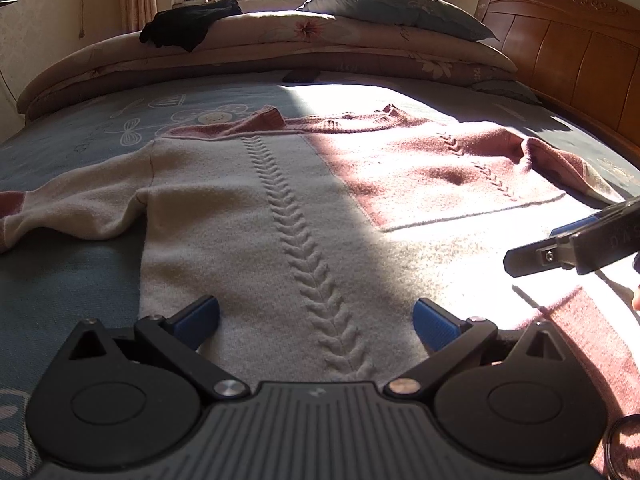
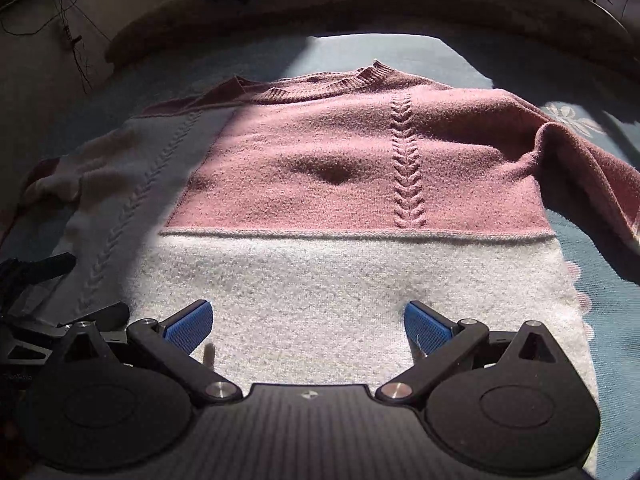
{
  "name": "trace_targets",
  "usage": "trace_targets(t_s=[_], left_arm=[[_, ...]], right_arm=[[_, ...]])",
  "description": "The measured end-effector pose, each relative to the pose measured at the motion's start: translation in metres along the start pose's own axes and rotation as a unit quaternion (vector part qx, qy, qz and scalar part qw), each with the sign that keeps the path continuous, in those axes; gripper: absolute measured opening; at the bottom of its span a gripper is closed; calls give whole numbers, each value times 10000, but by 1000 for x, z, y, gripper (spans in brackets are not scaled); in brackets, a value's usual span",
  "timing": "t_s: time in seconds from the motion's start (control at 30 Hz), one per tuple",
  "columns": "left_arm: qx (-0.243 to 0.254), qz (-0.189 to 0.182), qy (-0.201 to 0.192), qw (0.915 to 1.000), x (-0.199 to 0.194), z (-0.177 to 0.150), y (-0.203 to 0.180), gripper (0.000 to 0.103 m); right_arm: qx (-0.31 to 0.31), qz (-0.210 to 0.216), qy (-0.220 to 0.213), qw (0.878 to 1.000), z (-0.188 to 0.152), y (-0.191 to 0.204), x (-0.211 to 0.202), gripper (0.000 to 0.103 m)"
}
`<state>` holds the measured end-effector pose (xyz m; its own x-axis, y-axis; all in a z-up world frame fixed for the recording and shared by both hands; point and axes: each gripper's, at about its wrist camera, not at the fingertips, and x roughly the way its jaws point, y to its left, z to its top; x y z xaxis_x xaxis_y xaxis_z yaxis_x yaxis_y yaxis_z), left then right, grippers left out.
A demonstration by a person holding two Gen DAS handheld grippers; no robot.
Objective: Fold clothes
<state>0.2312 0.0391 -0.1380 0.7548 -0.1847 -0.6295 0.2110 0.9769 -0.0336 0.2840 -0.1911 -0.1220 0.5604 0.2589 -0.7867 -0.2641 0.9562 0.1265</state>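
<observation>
A pink and cream knitted sweater (image 1: 280, 208) lies spread flat, front up, on a blue patterned bedsheet (image 1: 72, 280). Its left sleeve (image 1: 72, 208) stretches out over bare sheet; its right sleeve (image 2: 592, 168) drapes toward the bed's edge. Folded quilts (image 1: 280, 48), a black garment (image 1: 192, 28) and a pillow (image 1: 392, 4) are stacked beyond the collar, with a wooden headboard (image 1: 560, 48) at right. The left gripper (image 1: 316, 316) hovers low over the cream hem, jaws wide apart, holding nothing. The right gripper (image 2: 308, 320) does likewise over the hem's sunlit half, blue pads (image 2: 188, 326) spread.
</observation>
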Motion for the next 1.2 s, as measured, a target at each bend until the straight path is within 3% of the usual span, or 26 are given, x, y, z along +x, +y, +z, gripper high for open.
trace_targets(t_s=[0.07, 0.17, 0.33, 0.47, 0.67, 0.8, 0.97, 1.2], left_arm=[[0, -6, -9, 10000, 0, 0, 0, 102], [-1, -13, -16, 10000, 0, 0, 0, 102], [20, 0, -16, 10000, 1, 0, 0, 102], [29, 3, -18, 10000, 1, 0, -1, 102], [43, -7, -22, 10000, 2, 0, 0, 102], [47, -6, -25, 10000, 2, 0, 0, 102], [60, 9, -22, 10000, 2, 0, 0, 102], [-92, -39, -50, 9999, -3, 3, 5, 102]], right_arm=[[-96, -60, 121, 9999, 5, 3, 1, 103], [244, 320, 114, 9991, 26, -3, -6, 103], [565, 732, -321, 9952, 79, -3, -11, 103], [729, 948, -219, 9926, 108, 0, 21, 103], [666, 764, 127, 9948, 112, 6, 77, 103], [495, 628, -66, 9968, 113, 9, 90, 103], [425, 498, -45, 9978, 125, 15, 91, 103], [-155, 624, -188, 9978, 120, 43, 59, 103]])
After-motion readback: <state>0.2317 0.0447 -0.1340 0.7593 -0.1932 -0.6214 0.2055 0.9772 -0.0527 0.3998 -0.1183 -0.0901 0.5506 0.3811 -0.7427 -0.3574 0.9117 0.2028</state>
